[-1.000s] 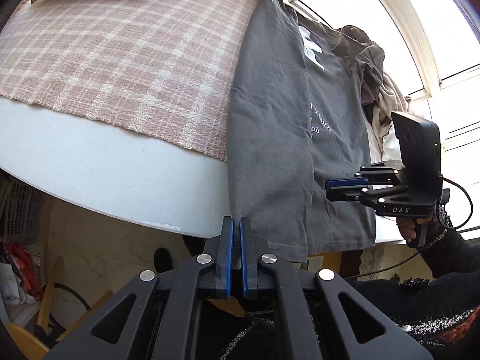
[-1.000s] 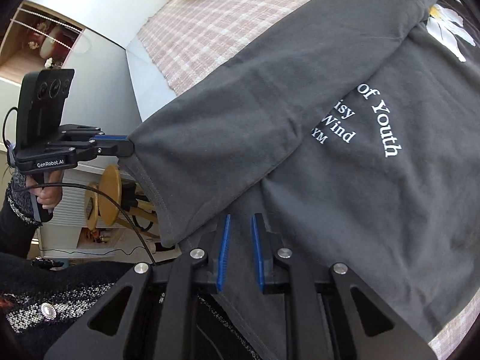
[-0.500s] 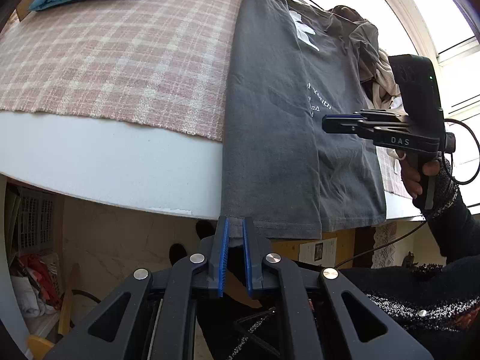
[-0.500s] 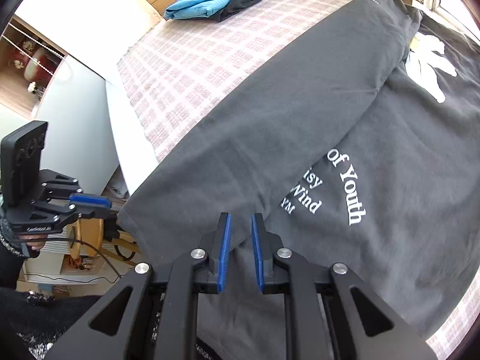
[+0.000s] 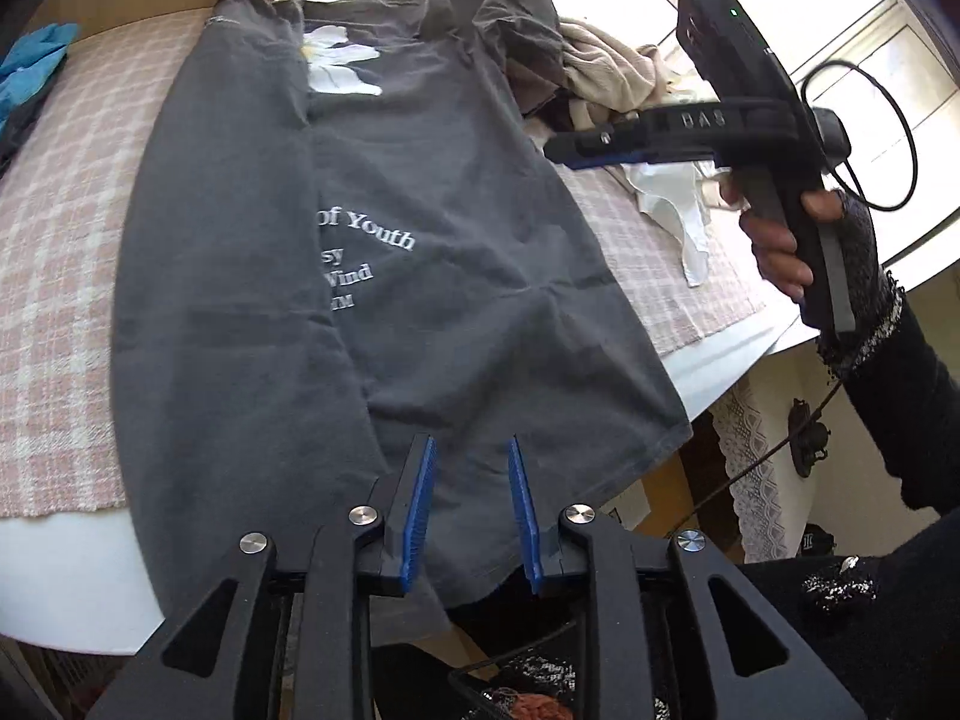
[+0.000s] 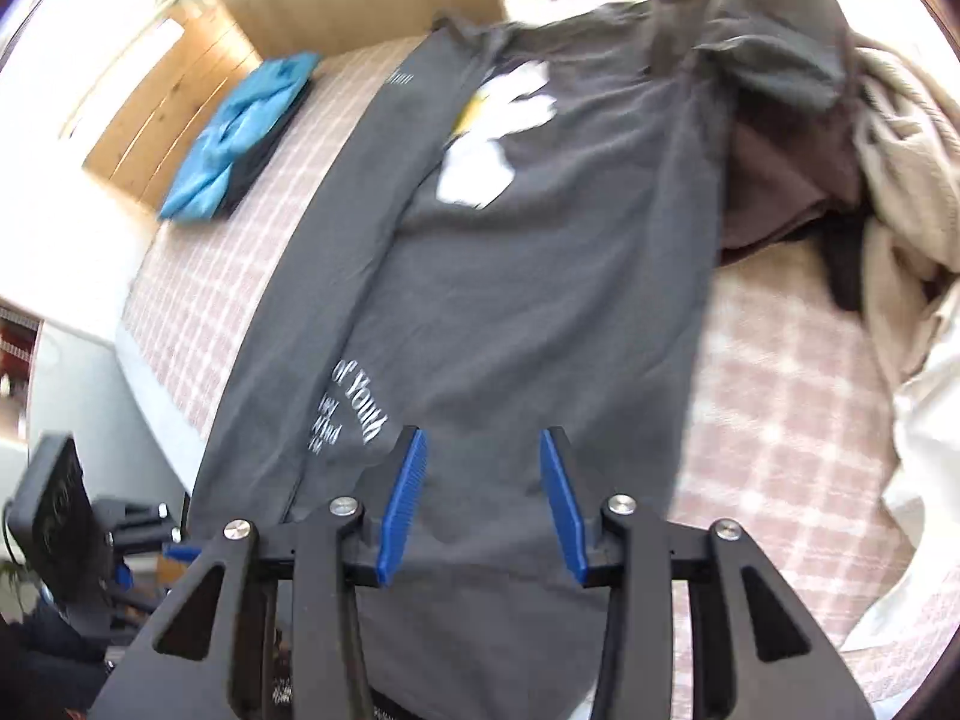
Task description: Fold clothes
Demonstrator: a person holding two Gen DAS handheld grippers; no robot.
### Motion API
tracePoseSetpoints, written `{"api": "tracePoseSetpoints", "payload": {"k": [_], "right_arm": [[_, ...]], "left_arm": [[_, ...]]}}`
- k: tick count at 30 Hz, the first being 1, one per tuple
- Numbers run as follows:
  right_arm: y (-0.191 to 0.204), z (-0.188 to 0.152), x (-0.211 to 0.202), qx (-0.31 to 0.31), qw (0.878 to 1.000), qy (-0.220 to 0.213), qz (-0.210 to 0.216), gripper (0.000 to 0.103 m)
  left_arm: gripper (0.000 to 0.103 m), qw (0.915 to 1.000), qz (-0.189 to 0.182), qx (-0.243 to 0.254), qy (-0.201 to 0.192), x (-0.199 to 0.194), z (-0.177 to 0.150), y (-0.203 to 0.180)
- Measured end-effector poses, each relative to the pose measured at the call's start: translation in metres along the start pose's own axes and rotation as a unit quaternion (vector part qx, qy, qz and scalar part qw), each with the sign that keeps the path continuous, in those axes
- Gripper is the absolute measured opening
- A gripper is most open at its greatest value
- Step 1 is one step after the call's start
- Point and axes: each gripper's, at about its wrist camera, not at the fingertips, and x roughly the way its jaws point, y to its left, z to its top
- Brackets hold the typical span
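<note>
Left hand-held gripper: my left hand-held gripper (image 5: 468,498) has its jaws spread apart with nothing between the blue pads; it hangs over the lower hem of the dark grey T-shirt (image 5: 456,276)
Right hand-held gripper: my right hand-held gripper (image 6: 483,498) is also spread wide and holds nothing; it sits above the lower middle of the shirt, and in the left view it hangs above the shirt's right side, gripped by my hand (image 5: 780,240)
T-shirt: it lies flat on the desk (image 5: 66,576), over a pink checked cloth (image 5: 54,276), collar far from me and hem draped over the near edge
Fold: the shirt's left side is turned over onto the front, covering the start of the white lettering (image 5: 360,246), so only "Of Youth" and parts of the lines below can be read
Print: a white flower (image 6: 498,138) shows near the collar, half under the folded flap
Right sleeve: it is bunched up against a heap of clothes (image 6: 840,138) at the far right of the desk, brown and beige pieces tangled together
Folded pile: a blue garment (image 6: 240,132) lies on something dark at the far left corner, well apart from the shirt
Sharpness: the right view is blurred
</note>
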Motion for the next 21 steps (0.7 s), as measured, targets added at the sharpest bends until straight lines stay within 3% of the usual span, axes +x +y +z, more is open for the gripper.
{"api": "tracePoseSetpoints", "payload": {"k": [3,5,9,12,15,19,21], "right_arm": [[-0.072,0.079,-0.032,0.049,0.997,-0.059,-0.033,0.048],[-0.097,0.125,-0.039,0.051,0.995,-0.076,-0.045,0.048],[-0.131,0.205,-0.040,0.027,0.994,-0.079,-0.068,0.048],[-0.148,0.243,-0.035,0.020,0.995,-0.075,-0.067,0.048],[-0.156,0.266,-0.026,-0.002,0.996,-0.058,-0.064,0.048],[-0.148,0.269,-0.021,-0.063,0.995,-0.031,-0.075,0.048],[-0.144,0.266,-0.024,-0.087,0.993,-0.021,-0.080,0.048]], "left_arm": [[0.023,0.9989,-0.003,0.047,0.004,0.029,0.041,-0.035],[0.023,0.9968,0.004,0.079,0.001,0.048,0.073,-0.056],[0.023,0.9832,0.087,0.158,-0.025,0.083,0.155,-0.091],[0.027,0.9640,0.148,0.216,-0.045,0.110,0.217,-0.116],[0.028,0.9378,0.206,0.272,-0.063,0.136,0.277,-0.141],[0.037,0.9047,0.259,0.333,-0.063,0.161,0.303,-0.148],[0.038,0.8871,0.282,0.360,-0.061,0.173,0.315,-0.150]]}}
